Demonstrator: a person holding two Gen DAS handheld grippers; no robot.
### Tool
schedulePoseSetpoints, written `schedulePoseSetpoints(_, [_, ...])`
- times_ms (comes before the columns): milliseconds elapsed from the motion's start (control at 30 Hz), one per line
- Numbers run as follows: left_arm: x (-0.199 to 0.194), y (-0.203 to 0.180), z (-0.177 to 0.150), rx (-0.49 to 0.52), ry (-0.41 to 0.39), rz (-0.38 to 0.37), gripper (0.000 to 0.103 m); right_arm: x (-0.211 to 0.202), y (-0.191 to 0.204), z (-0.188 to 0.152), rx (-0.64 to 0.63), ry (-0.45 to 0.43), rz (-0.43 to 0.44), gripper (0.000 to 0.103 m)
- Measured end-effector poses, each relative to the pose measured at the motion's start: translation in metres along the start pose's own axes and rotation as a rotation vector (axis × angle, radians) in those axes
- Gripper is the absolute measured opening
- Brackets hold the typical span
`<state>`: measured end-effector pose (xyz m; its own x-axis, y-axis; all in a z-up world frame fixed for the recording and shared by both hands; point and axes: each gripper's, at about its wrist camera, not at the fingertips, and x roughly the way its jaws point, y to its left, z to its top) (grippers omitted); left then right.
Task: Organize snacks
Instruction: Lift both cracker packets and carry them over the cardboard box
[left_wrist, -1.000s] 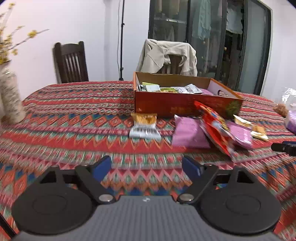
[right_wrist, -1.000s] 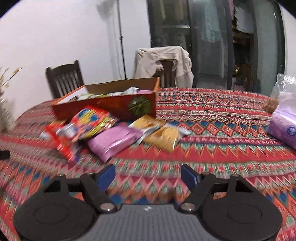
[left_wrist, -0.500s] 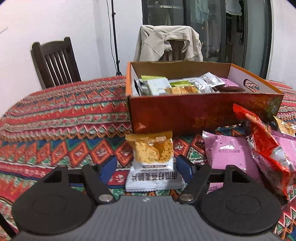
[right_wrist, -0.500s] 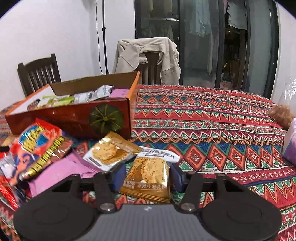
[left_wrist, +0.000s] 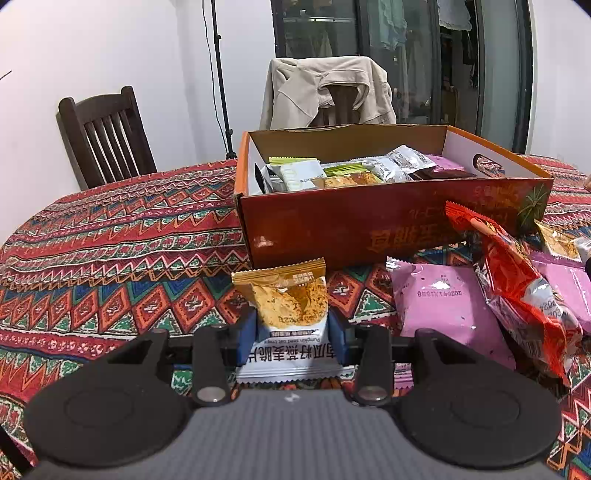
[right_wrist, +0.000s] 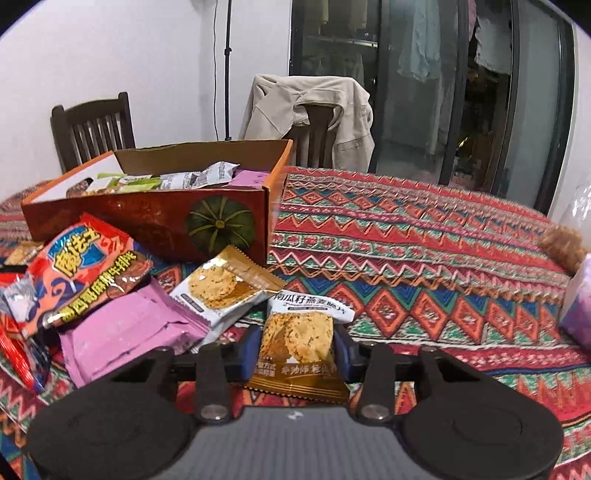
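My left gripper (left_wrist: 292, 332) grips a gold-and-white oat crisp packet (left_wrist: 284, 295) lying on the tablecloth in front of the orange-red cardboard box (left_wrist: 369, 229). Its jaws are closing and the blue pads press on the packet's sides. In the right wrist view my right gripper (right_wrist: 296, 350) is likewise closing, its pads pressing on a second gold crisp packet (right_wrist: 299, 332) near the box's right end (right_wrist: 147, 221). The box holds several wrapped snacks. Loose on the cloth lie pink packets (left_wrist: 443, 306), a red bag (left_wrist: 517, 280) and another gold-and-white packet (right_wrist: 221, 291).
A patterned tablecloth (right_wrist: 424, 258) covers the table. A clear plastic bag with purple contents (right_wrist: 576, 295) sits at the right edge. Behind the table are a dark wooden chair (left_wrist: 107, 136), a chair draped with a beige jacket (left_wrist: 328, 92) and a stand pole (left_wrist: 218, 74).
Both grippers came forward and down over the table to the packets. Their jaws went from wide open to closed on a crisp packet each.
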<state>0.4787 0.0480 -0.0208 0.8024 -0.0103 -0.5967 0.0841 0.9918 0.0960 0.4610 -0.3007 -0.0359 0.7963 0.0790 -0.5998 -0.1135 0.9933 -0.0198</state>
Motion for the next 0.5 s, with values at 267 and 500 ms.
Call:
schedulePoseSetpoints(267, [-0.064, -0.019, -0.001, 0.009, -0.059, 0.022, 0.041, -0.062, 0.013, 0.011, -0.051, -0.215, 0.001, 0.040])
schedulePoseSetpoints(500, [-0.168, -0.048, -0.018, -0.049, -0.184, -0.001, 0.041, -0.162, 0.030, -0.007, -0.027, -0.422, 0.141, 0.040])
